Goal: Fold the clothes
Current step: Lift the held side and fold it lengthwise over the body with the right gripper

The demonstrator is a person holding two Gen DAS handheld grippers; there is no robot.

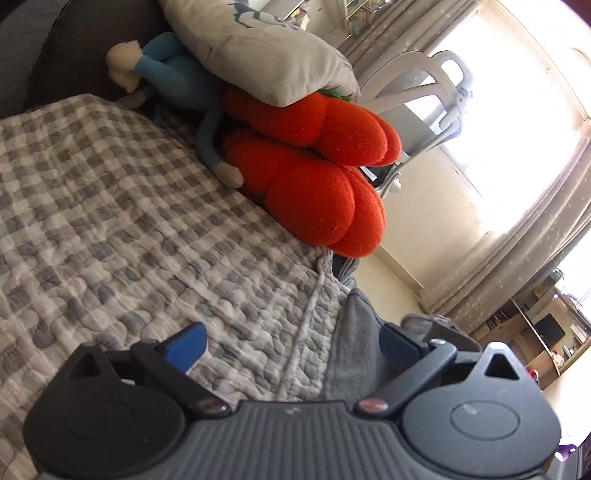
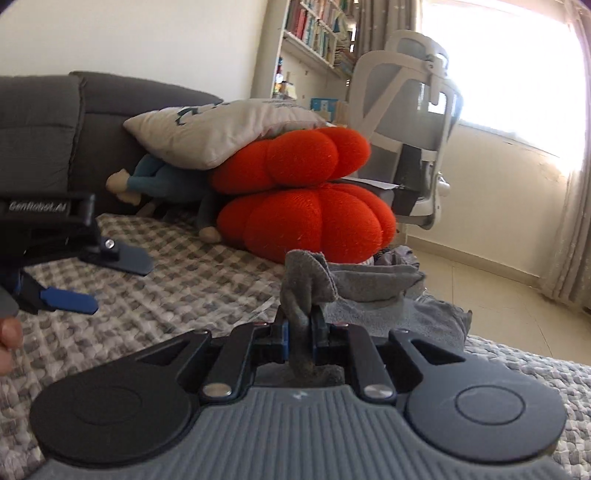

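Observation:
A grey garment (image 2: 369, 284) lies bunched at the edge of the checked quilt (image 2: 166, 295). My right gripper (image 2: 300, 328) is shut on a fold of this grey garment, which sticks up between the jaws. In the left wrist view my left gripper (image 1: 291, 343) is open and empty above the quilt (image 1: 129, 221), with a strip of the grey garment (image 1: 351, 354) under its right finger. The left gripper also shows in the right wrist view (image 2: 107, 278), open, at the left, apart from the garment.
Two red pumpkin cushions (image 2: 310, 206) are stacked under a light pillow (image 2: 221, 133), with a blue plush doll (image 2: 155, 177) against the dark sofa back (image 2: 55, 129). A white office chair (image 2: 410, 129), bookshelves (image 2: 314, 33) and bright curtained window (image 1: 517, 147) stand beyond the bed edge.

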